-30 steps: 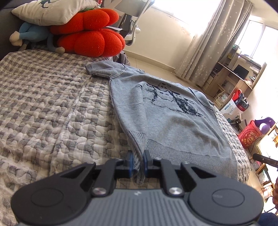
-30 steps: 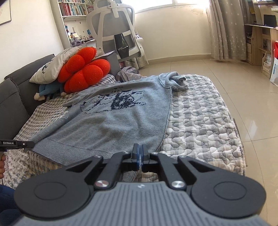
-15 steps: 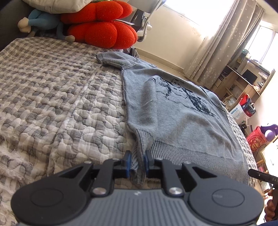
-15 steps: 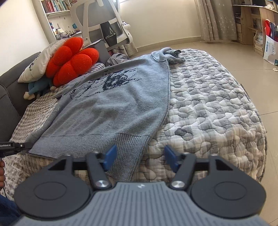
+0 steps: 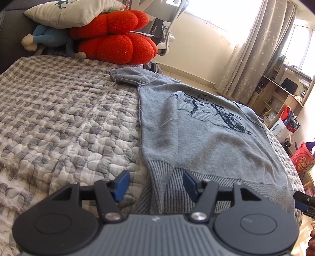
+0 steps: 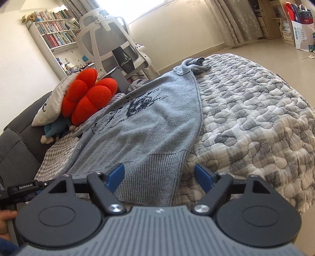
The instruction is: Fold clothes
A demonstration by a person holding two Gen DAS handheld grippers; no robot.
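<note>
Here: one grey sweater [image 5: 206, 141] (dark knitted motif), flat on the quilted bed cover [image 5: 69, 122], ribbed hem nearest. Left gripper [image 5: 155, 184] and right gripper [image 6: 160, 176] both spread wide, holding nothing. Far: red cushion [image 5: 118, 45].

A grey knitted sweater with a dark printed motif [image 5: 206, 141] lies flat on a grey-and-white checked quilt [image 5: 69, 122], its ribbed hem nearest both cameras. Beyond it, red lobed plush cushions [image 5: 116, 39] sit under a pale printed pillow [image 5: 72, 10], with a white mesh office chair [image 6: 110, 43] behind them.
</note>
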